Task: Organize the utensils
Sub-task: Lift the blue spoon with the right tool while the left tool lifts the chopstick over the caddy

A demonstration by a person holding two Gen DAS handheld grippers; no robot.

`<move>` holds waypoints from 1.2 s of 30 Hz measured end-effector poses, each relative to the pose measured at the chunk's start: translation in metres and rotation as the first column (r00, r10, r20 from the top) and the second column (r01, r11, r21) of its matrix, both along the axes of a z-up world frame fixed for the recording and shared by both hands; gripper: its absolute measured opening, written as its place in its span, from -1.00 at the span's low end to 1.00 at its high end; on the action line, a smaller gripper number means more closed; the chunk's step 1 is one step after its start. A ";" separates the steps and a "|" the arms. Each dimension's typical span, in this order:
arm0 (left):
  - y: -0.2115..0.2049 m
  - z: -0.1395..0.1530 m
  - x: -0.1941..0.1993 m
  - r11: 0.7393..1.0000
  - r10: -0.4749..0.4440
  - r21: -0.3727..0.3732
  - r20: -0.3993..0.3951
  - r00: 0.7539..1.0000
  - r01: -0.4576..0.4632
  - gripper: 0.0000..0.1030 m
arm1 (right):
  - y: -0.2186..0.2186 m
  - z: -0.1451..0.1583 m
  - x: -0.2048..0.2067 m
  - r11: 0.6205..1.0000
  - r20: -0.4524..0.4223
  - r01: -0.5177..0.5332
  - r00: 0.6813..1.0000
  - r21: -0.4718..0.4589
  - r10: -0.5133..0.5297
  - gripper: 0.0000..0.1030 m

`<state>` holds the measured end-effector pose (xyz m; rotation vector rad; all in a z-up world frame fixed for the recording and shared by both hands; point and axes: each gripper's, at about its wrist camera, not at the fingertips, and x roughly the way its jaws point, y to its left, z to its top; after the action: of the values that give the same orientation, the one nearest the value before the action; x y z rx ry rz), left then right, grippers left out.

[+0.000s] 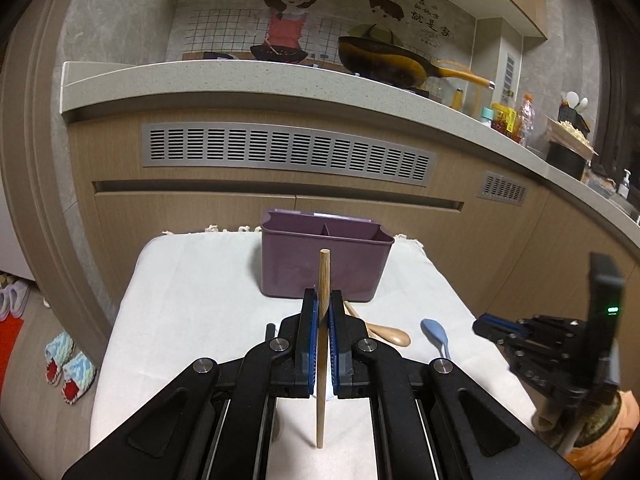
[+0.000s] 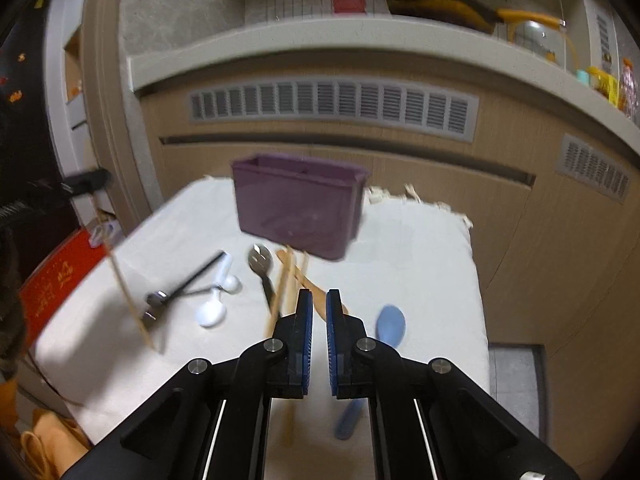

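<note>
My left gripper (image 1: 323, 300) is shut on a wooden chopstick (image 1: 324, 272), which stands upright in front of the purple divided utensil box (image 1: 326, 264). The right wrist view shows that chopstick (image 2: 124, 292) hanging at the left. My right gripper (image 2: 319, 300) is shut with nothing seen gripped, raised over the cloth; in the left wrist view this right gripper (image 1: 482, 326) is at the right. On the cloth lie a wooden spoon (image 1: 390, 336), a blue spoon (image 2: 390, 322), wooden chopsticks (image 2: 286, 280), a metal fork (image 2: 260, 258), two white spoons (image 2: 212, 312) and a black-handled utensil (image 2: 184, 282).
The small table has a white cloth (image 1: 192, 288) and stands against wooden cabinets (image 1: 200, 216) under a stone counter (image 1: 240, 80) that bears a dark pan (image 1: 380, 60). Slippers (image 1: 68, 368) and a red mat (image 2: 52, 284) lie on the floor to the left.
</note>
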<state>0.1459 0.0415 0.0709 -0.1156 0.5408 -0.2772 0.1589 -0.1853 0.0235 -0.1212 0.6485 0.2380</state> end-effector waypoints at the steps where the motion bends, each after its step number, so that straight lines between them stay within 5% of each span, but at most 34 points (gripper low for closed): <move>1: 0.002 -0.001 0.000 1.000 0.005 -0.001 0.001 1.000 -0.005 -0.90 | -0.005 -0.008 0.008 1.000 -0.036 0.016 0.999 -0.010 -0.016 -0.62; 4: 0.005 -0.004 -0.002 1.000 0.012 -0.003 0.003 1.000 -0.012 -0.90 | -0.020 -0.029 0.019 0.996 -0.082 0.090 0.992 -0.022 -0.092 0.21; 5: 0.007 -0.006 -0.001 1.000 0.012 -0.006 0.001 1.000 -0.012 -0.90 | -0.025 -0.036 0.022 0.992 -0.082 0.122 0.989 -0.032 -0.124 0.27; 15: 0.014 -0.020 0.009 0.999 -0.010 -0.044 -0.036 0.999 0.008 -0.90 | -0.032 -0.095 0.094 0.972 -0.262 0.228 0.936 -0.063 -0.236 0.24; 18: 0.015 -0.020 0.009 0.999 -0.012 -0.045 -0.036 0.999 0.011 -0.90 | -0.034 -0.099 0.101 0.967 -0.265 0.248 0.930 -0.065 -0.256 0.11; 20: 0.015 -0.020 0.008 0.999 -0.015 -0.045 -0.036 0.999 0.014 -0.90 | -0.033 -0.098 0.102 0.971 -0.268 0.231 0.933 -0.063 -0.240 -0.37; 22: 0.014 -0.020 0.008 0.999 -0.017 -0.045 -0.036 0.999 0.016 -0.90 | -0.031 -0.095 0.102 0.977 -0.277 0.204 0.937 -0.067 -0.214 -0.37; 30: 0.006 -0.008 0.000 0.999 -0.022 -0.026 -0.005 1.000 0.022 -0.90 | -0.021 -0.030 0.049 0.993 -0.132 0.113 0.985 0.043 -0.106 -0.37; 36: -0.007 0.053 0.013 0.999 -0.039 0.009 0.153 0.987 0.038 -0.90 | -0.004 0.070 0.018 0.996 0.160 0.018 0.987 0.082 -0.032 -0.41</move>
<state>0.1591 0.0344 0.1242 -0.0776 0.3916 -0.3191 0.1771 -0.1898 0.0931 -0.0540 0.4780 0.2273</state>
